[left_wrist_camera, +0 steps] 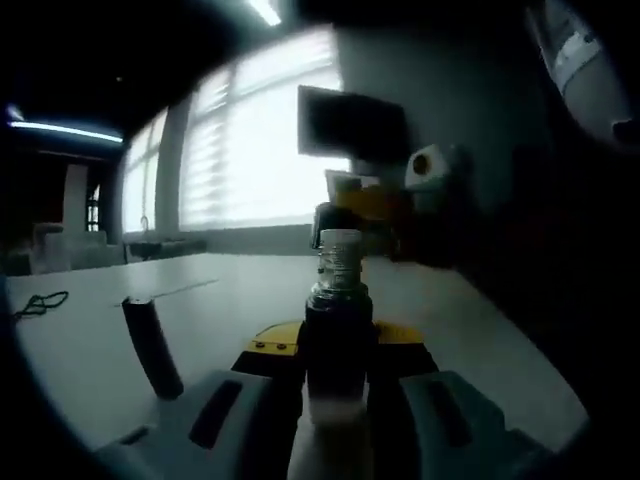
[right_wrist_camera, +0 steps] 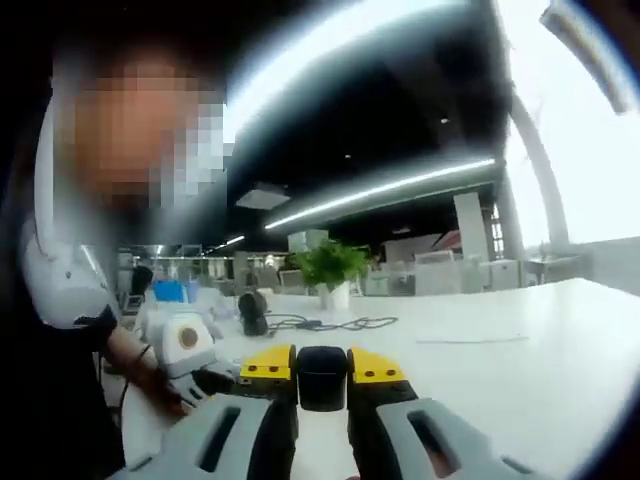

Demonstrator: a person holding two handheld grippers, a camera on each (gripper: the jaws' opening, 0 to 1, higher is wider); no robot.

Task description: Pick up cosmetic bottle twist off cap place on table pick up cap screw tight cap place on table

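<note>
In the left gripper view we clamp the cosmetic bottle (left_wrist_camera: 338, 330) upright in our left gripper (left_wrist_camera: 338, 350), bare threaded neck up, while in the right gripper view our right gripper (right_wrist_camera: 322, 378) pinches the dark cap (right_wrist_camera: 322, 377) above the table (right_wrist_camera: 520, 350), apart from the bottle.

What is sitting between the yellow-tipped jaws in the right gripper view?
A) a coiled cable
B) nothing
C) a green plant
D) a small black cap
D: the right gripper is shut on the black cap, while the plant and cable lie farther off on the table.
</note>
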